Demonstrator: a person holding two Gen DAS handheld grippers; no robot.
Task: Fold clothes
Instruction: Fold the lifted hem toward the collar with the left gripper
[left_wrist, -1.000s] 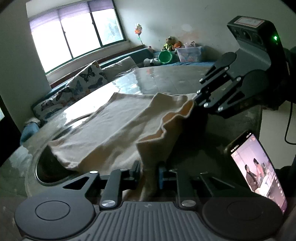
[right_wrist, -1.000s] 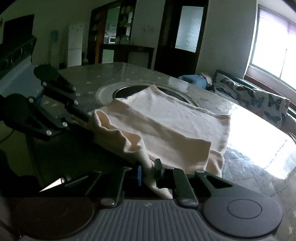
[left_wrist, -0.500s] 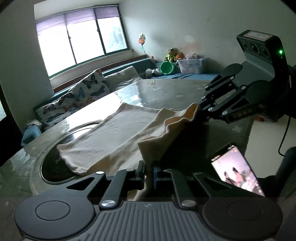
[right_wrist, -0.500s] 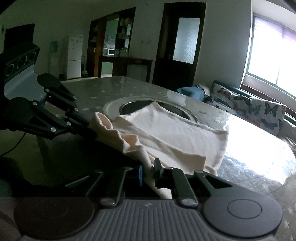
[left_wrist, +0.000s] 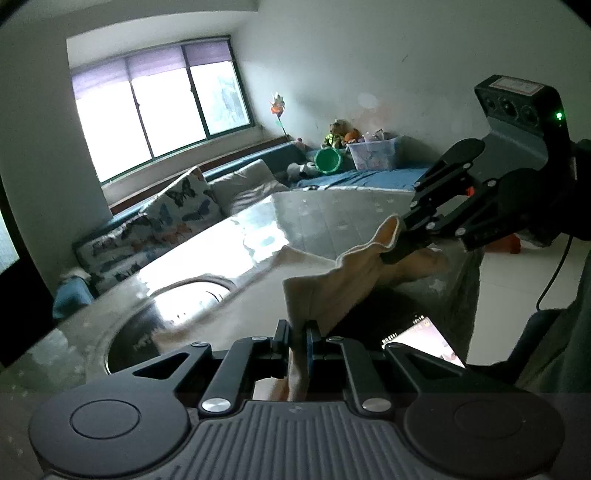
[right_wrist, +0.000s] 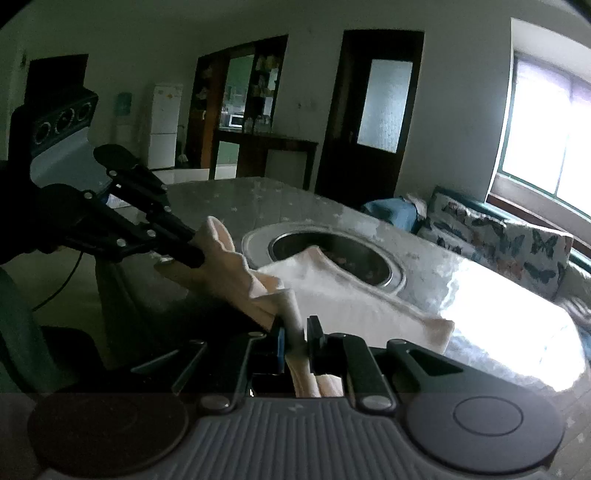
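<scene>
Glossy desk (left_wrist: 317, 214) under my cloth (left_wrist: 332, 280); left gripper (left_wrist: 296, 334) and right gripper (right_wrist: 297, 334) both clamp it. Only left view catches the phone (left_wrist: 424, 338).

No readable text anywhere. The phone screen (left_wrist: 424, 341) is lit but illegible; the label (left_wrist: 515, 85) atop the right gripper's camera housing is too blurred to read.
</scene>
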